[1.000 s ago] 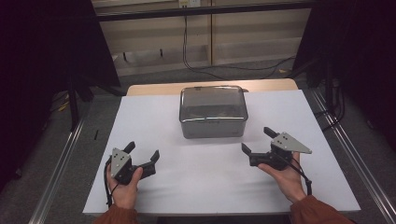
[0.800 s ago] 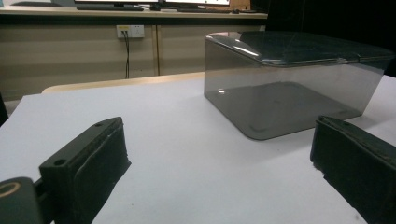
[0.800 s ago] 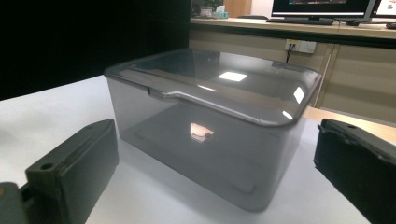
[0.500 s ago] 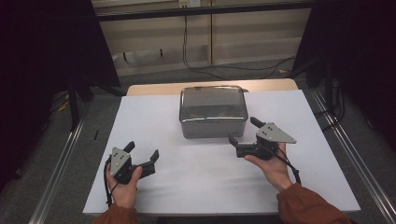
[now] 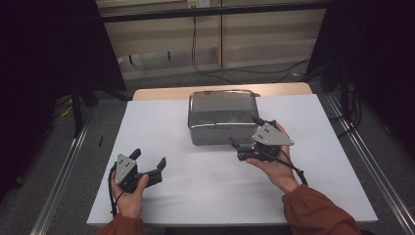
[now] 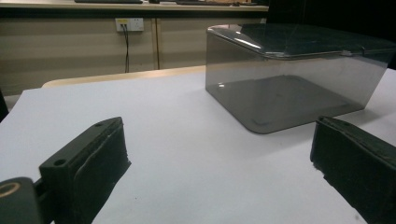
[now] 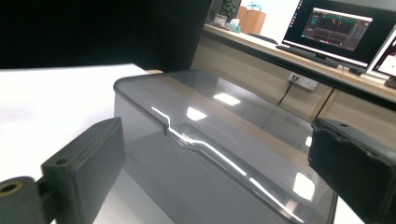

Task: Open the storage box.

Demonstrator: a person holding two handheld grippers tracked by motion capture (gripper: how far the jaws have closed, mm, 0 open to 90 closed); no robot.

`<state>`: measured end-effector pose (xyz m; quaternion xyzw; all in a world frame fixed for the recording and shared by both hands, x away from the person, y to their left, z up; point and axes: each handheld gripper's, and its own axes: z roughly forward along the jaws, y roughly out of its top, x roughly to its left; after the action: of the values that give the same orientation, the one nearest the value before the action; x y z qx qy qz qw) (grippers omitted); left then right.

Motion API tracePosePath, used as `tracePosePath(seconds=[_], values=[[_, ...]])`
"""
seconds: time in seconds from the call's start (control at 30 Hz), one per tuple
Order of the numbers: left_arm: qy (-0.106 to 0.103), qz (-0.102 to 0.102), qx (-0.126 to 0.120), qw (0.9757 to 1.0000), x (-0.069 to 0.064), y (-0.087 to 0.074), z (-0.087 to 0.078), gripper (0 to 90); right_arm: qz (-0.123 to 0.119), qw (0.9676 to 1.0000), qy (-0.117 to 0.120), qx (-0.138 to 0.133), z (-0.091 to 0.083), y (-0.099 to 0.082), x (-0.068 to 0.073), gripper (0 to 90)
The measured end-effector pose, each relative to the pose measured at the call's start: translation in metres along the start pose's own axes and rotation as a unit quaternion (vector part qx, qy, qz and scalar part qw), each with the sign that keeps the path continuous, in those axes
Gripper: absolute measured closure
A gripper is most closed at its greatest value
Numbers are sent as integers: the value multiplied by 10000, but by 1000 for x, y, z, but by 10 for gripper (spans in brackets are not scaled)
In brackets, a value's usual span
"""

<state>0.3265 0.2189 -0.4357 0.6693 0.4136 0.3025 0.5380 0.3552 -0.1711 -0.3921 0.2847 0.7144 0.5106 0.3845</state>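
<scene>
A smoky see-through box with a closed lid (image 5: 222,115) stands at the middle back of the white table top (image 5: 318,147). My right gripper (image 5: 243,130) hovers at the box's front right corner, aimed at it. Its jaws are wide apart and have just been closing a little, and the pads touch nothing. In the right gripper view the lid (image 7: 210,154) lies close ahead between the two jaws. My left gripper (image 5: 149,157) rests low at the front left, open, with bare table between its jaws. The box (image 6: 289,74) shows farther off to the right in the left gripper view.
Metal rails (image 5: 63,171) run along both sides of the table, with dark floor beyond. Cables (image 5: 193,44) hang from wall sockets behind the table. Lit monitors (image 7: 336,28) stand on a bench in the right gripper view. White surface lies free left and right of the box.
My right gripper has moved left and a little up, from the open table at the right to the box's front right corner. The left gripper has stayed put.
</scene>
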Motion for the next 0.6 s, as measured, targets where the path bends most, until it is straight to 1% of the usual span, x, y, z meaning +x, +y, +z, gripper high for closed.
tracePosePath(seconds=[0.07, 0.13, 0.17, 0.2, 0.27, 0.33, 0.37, 0.4, 0.47, 0.5, 0.53, 0.57, 0.6], values=[[-8, -20, 30, 10000, 1, 0, 0, 36, -211, 9997, -22, 95, 2, 3, 1, 84], [-8, -16, 48, 10000, 2, 0, 0, 37, -335, 9993, -47, 149, 4, 4, 2, 82], [-8, -16, 48, 10000, 2, 0, 0, 36, -335, 9993, -47, 149, 4, 4, 2, 82], [5, -29, 47, 10000, 2, -1, 0, 37, -608, 9978, -99, 229, 7, 4, 3, 80], [2, -23, 53, 10000, 2, -1, 0, 36, -841, 9960, -145, 269, 9, 4, 5, 81], [-14, -20, 56, 10000, 2, -1, 0, 36, -935, 9951, -162, 280, 11, 4, 5, 82], [-22, -49, 79, 10000, 2, -1, 1, 36, -1058, 9938, -187, 286, 12, 3, 6, 87], [-24, -59, 77, 10000, 2, -1, 1, 36, -1274, 9911, -230, 306, 13, 3, 8, 102], [-21, -69, 67, 10000, 2, -1, 1, 36, -1561, 9870, -205, 323, 15, 2, 10, 128], [-21, -69, 67, 10000, 2, -1, 1, 36, -1561, 9870, -205, 323, 15, 2, 10, 128], [-22, -69, 60, 10000, 2, -1, 1, 36, -1803, 9827, -239, 343, 17, 1, 12, 121], [-22, -69, 60, 10000, 2, -1, 1, 37, -1880, 9811, -253, 375, 18, 1, 13, 125], [-3, -37, 64, 10000, 2, -1, 0, 37, -2073, 9770, -301, 406, 19, 0, 14, 127]])
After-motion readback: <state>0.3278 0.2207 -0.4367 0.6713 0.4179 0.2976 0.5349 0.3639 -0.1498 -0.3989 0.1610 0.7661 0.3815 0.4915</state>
